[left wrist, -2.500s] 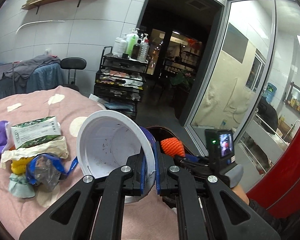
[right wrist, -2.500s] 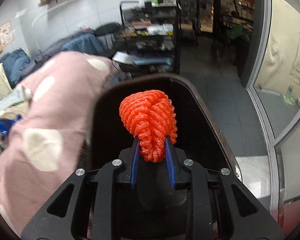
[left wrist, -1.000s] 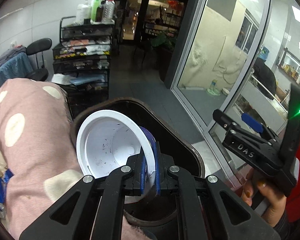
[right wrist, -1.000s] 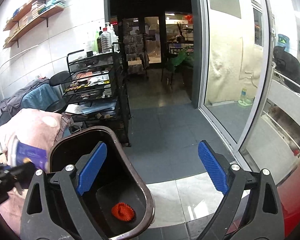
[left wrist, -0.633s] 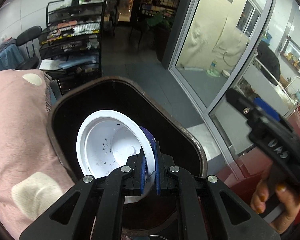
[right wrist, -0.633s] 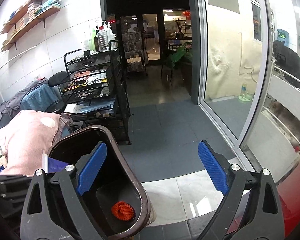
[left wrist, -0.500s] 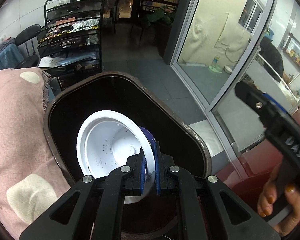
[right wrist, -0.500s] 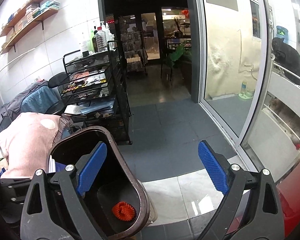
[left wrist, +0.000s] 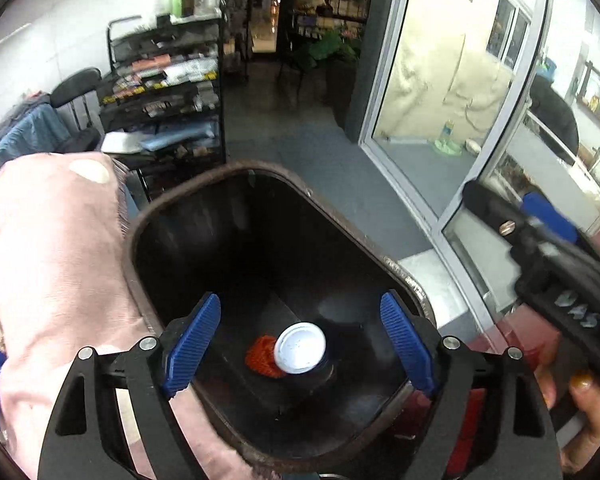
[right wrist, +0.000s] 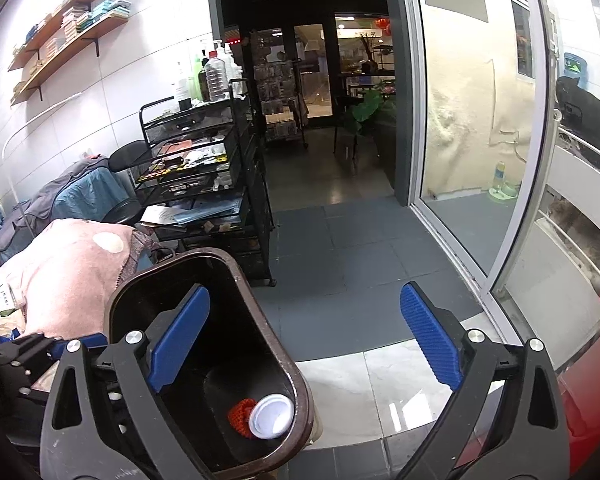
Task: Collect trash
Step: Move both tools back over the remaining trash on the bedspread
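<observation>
The left gripper (left wrist: 300, 336) stood wide over the bin, its jaws having just been opening, with nothing between the blue pads; the right gripper (right wrist: 304, 336) likewise stood wide and empty, beside the bin and above the floor. Below, the dark brown trash bin (left wrist: 396, 268) held the white cup (left wrist: 300, 347) at its bottom, mouth upward, touching the orange foam net (left wrist: 260, 356), which it partly covered; whether the cup lay upright or tilted could not be told. In the right wrist view the same cup (right wrist: 271, 416) and net (right wrist: 241, 414) showed low against the near wall of the bin (right wrist: 256, 312); the bin's base was cut off by the gripper frame. The pink spotted cloth (left wrist: 52, 264) lay touching the bin's left rim; the items at its far left edge were cut off and unclear. A person's hand (left wrist: 580, 400) on the right gripper's grip was blurred at the frame edge. Further off stood a black wire rack (right wrist: 204, 184), its contents too small to make out.
</observation>
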